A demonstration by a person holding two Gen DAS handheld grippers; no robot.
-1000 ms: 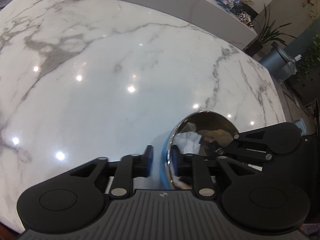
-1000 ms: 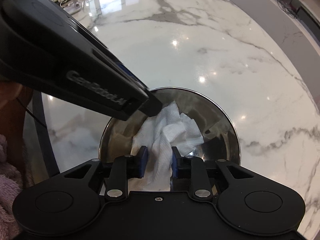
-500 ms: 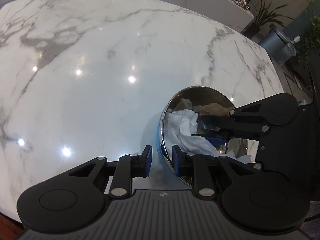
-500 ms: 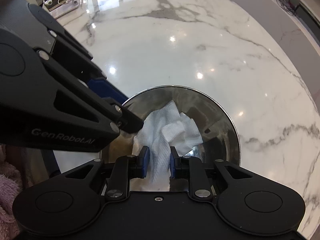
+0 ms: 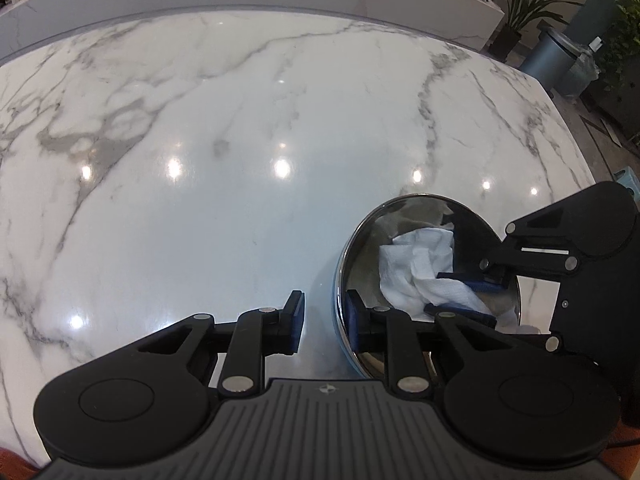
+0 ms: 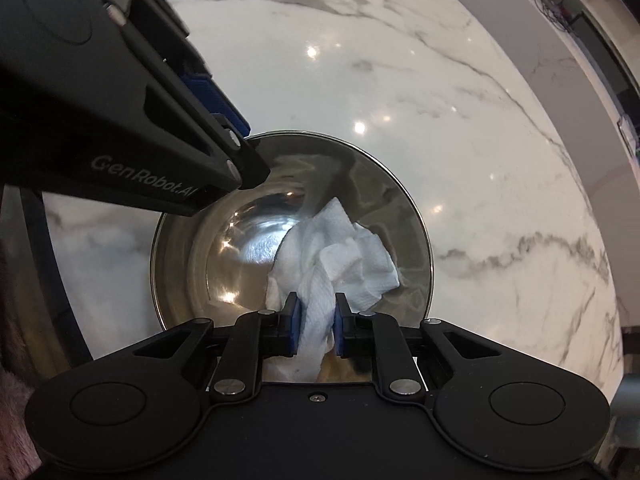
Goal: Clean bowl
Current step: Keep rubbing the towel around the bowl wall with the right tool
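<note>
Bowl (image 6: pixel 248 248) shiny steel, mirror-like inside; crumpled white paper towel (image 6: pixel 344 256) within.

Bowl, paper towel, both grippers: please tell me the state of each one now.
bowl: on the marble table, inside shiny.
paper towel: crumpled, inside the bowl.
left gripper: one finger inside the bowl's rim, one outside.
right gripper: shut on the paper towel.

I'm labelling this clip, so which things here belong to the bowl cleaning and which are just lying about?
In the job:
- bowl
- paper towel
- right gripper, shut on the paper towel
- left gripper, astride the bowl's rim

Lying about:
- bin
- potted plant
</note>
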